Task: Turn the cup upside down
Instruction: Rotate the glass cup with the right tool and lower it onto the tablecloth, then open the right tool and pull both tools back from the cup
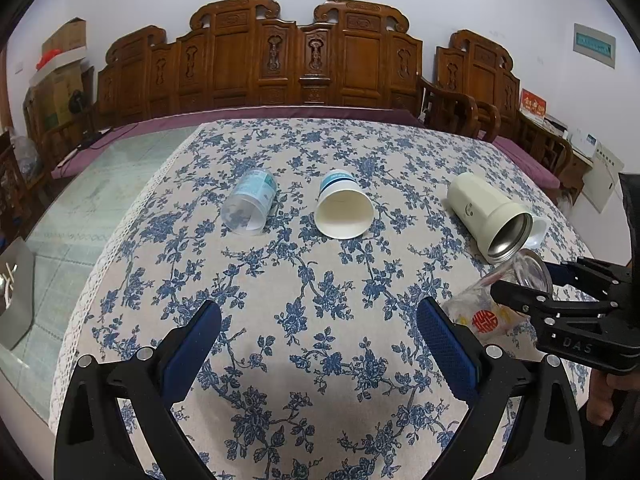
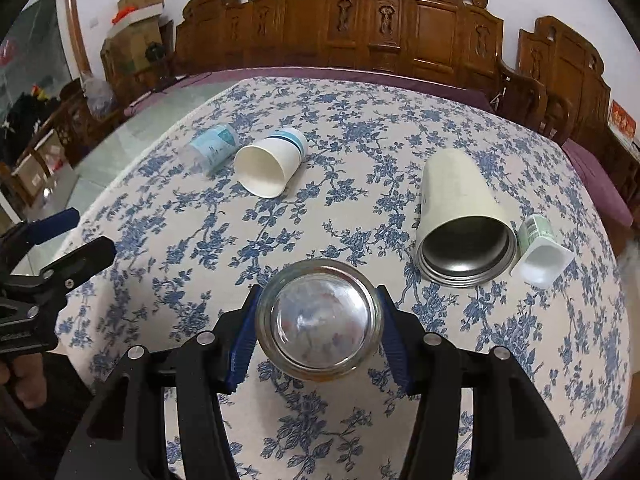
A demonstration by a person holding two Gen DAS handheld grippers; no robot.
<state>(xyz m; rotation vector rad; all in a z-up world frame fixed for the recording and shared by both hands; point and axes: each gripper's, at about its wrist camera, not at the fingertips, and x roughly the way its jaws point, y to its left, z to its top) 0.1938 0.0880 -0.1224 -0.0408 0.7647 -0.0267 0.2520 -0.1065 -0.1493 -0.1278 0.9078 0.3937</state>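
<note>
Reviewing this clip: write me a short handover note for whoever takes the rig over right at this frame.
Right gripper: shut on the glass cup, gripped by its sides, tilted off the tablecloth.
Left gripper: open, holding nothing, over the near left of the table.
Lying on their sides: clear plastic cup, paper cup, cream flask, small white pot.
Done: glass cup gripped.
Left: finish turning it and set it down mouth-down. No cup stands upside down yet.
</note>
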